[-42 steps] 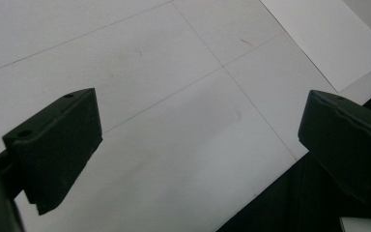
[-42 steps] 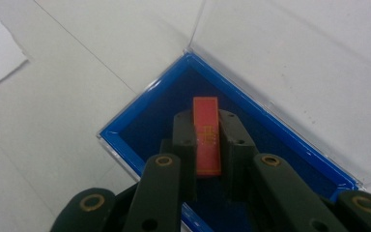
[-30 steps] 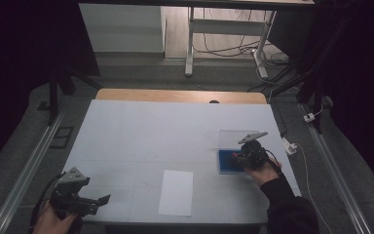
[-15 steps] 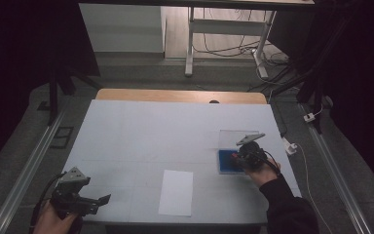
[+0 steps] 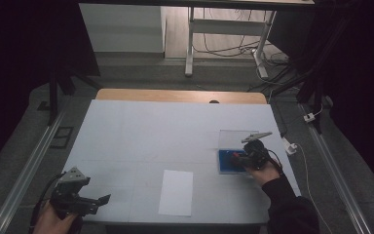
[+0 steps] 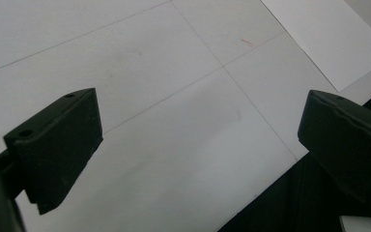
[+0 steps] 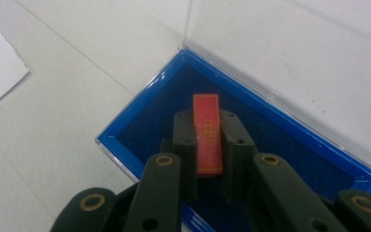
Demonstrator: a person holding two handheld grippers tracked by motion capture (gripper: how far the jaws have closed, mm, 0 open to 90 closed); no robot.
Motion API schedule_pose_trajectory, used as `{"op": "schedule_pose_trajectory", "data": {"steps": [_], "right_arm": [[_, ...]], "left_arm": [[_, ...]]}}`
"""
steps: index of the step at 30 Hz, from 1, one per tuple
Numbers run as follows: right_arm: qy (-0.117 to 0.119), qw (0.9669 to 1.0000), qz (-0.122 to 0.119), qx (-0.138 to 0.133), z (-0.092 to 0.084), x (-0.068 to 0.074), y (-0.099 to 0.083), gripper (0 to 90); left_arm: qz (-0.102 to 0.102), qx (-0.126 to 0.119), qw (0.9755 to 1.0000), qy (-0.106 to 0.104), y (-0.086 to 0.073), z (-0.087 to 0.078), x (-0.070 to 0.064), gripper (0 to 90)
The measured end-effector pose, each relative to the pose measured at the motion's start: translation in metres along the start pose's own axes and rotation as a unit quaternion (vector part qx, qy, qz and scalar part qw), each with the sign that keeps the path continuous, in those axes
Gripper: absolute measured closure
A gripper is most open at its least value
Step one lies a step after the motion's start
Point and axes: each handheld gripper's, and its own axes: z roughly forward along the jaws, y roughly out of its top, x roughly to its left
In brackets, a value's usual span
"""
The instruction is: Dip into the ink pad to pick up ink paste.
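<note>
A blue-lined case (image 7: 140,116) with a clear lid (image 7: 290,43) standing open lies at the table's right side (image 5: 226,162). My right gripper (image 7: 207,121) is over the case, shut on a red block (image 7: 207,133) with gold edging and a gold mark; the block lies lengthwise between the jaws above the blue lining. In the high view that gripper (image 5: 238,157) is at the case, in a hand with a dark sleeve. My left gripper (image 5: 100,200) hovers over the near left corner of the table, jaws wide apart and holding nothing (image 6: 198,140).
A white sheet of paper (image 5: 176,192) lies near the front edge at the middle, its corner also in the left gripper view (image 6: 328,38). The white table (image 5: 175,131) ends in a wooden strip at the back. A white cable (image 5: 304,161) runs off the right side.
</note>
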Motion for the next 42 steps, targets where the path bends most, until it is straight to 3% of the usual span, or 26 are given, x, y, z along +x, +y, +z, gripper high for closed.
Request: {"op": "schedule_pose_trajectory", "data": {"steps": [6,18,42], "right_arm": [[-0.011,0.9998,-0.013,0.004,-0.001,0.004,0.002,79.7],[-0.013,0.9998,-0.014,0.000,-0.002,0.004,0.001,79.6],[-0.003,0.9988,-0.021,-0.044,-0.025,0.009,0.002,79.7]], "left_arm": [[-0.003,-0.002,1.0000,-0.001,-0.001,-0.001,0.000,2.2],[-0.002,-0.003,1.0000,-0.001,-0.001,-0.001,0.000,2.2],[-0.003,-0.004,1.0000,-0.004,-0.001,-0.001,0.001,2.2]]}}
